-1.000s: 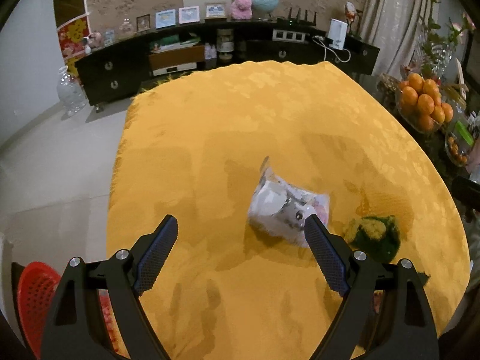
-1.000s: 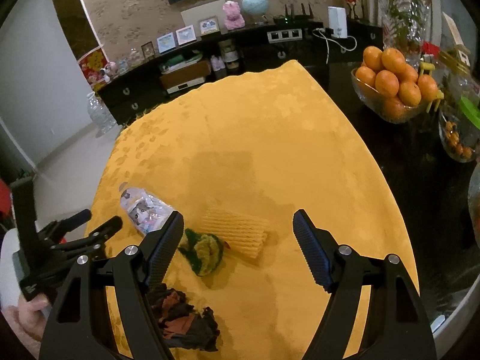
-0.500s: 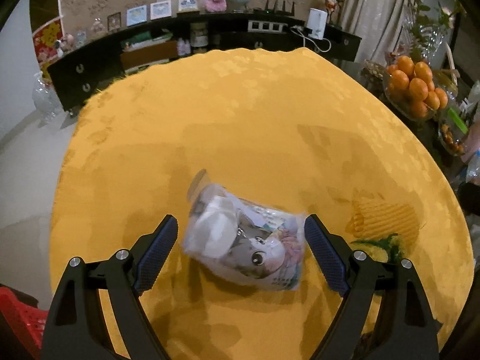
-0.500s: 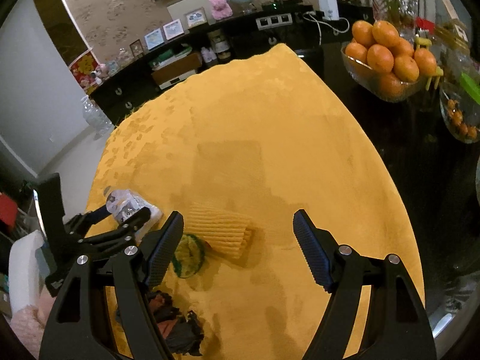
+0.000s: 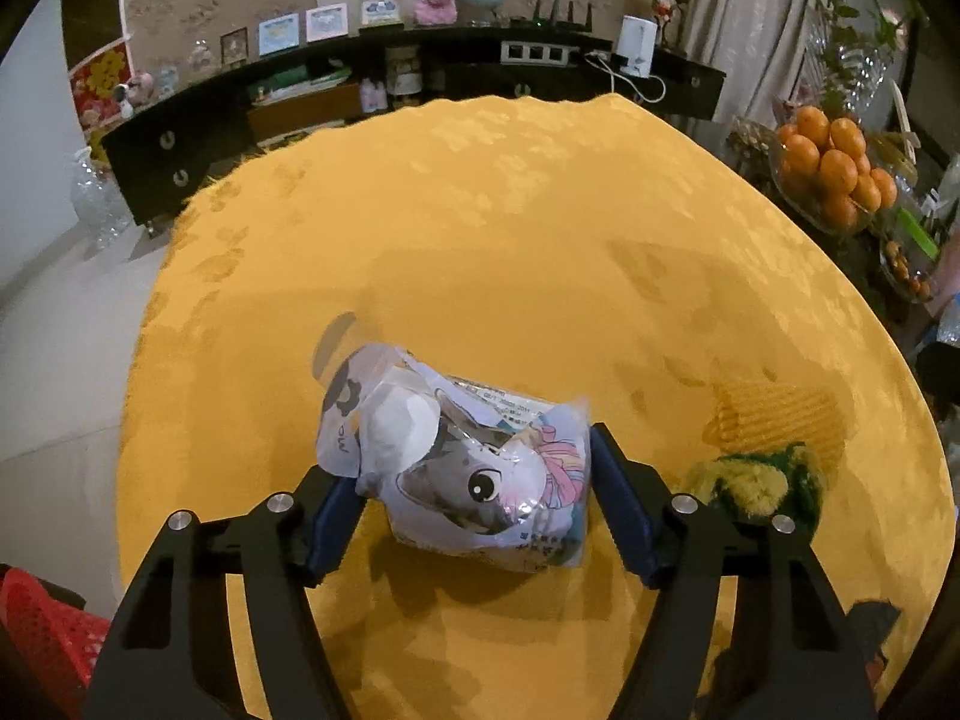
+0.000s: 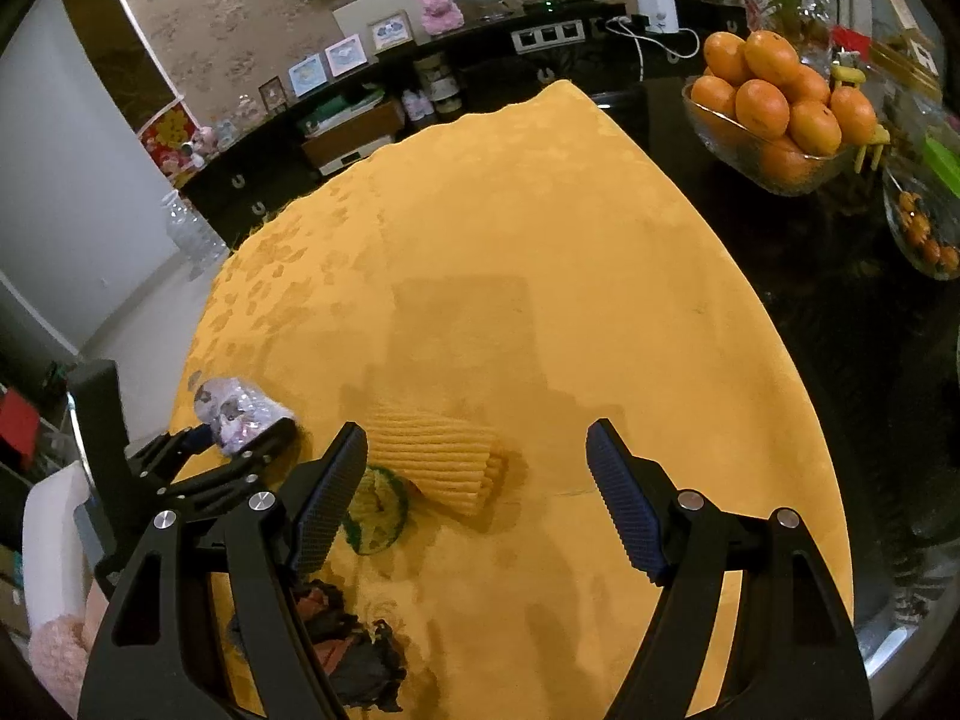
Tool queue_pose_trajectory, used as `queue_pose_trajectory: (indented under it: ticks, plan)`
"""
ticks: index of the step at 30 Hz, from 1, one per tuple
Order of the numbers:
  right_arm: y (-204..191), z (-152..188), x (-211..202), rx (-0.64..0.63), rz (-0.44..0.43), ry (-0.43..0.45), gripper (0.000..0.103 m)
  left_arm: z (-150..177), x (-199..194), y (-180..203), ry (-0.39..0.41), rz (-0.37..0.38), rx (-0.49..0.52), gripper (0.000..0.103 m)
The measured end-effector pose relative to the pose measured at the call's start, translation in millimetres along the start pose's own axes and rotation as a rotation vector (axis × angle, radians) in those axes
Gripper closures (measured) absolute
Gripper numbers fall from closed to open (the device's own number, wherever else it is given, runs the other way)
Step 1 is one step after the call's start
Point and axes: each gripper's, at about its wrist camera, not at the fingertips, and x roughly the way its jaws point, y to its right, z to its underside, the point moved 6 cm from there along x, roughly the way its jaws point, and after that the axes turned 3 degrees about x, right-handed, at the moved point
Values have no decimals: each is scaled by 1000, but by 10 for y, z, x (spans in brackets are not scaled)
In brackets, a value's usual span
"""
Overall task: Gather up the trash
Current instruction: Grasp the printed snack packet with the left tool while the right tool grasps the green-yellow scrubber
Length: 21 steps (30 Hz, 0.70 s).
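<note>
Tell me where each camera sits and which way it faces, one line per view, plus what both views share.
Left wrist: sits on the left gripper, looking forward and down over the yellow tablecloth; its own two fingers show, closed on the cartoon-print bag.
Right wrist: sits on the right gripper, facing the same way from further right; its own open fingers show, plus the left gripper at the left edge.
Shared: the bag, ribbed yellow foam sleeve, green-yellow scrap, bowl of oranges and the dark sideboard.
</note>
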Motion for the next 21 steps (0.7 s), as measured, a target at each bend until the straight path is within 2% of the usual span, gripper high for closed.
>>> queue_pose_trajectory:
  ticks: [9, 16, 21]
  plan:
    - [-86, 27, 49, -22, 6, 4, 30, -30, -496, -288, 67, -50, -36, 36]
    - [-360, 113, 172, -93, -7, 0, 30, -4, -862, -527, 106, -97, -58, 36]
    - [-551, 246, 387, -151, 10, -38, 30, 60, -1069, -673, 122, -131, -61, 36]
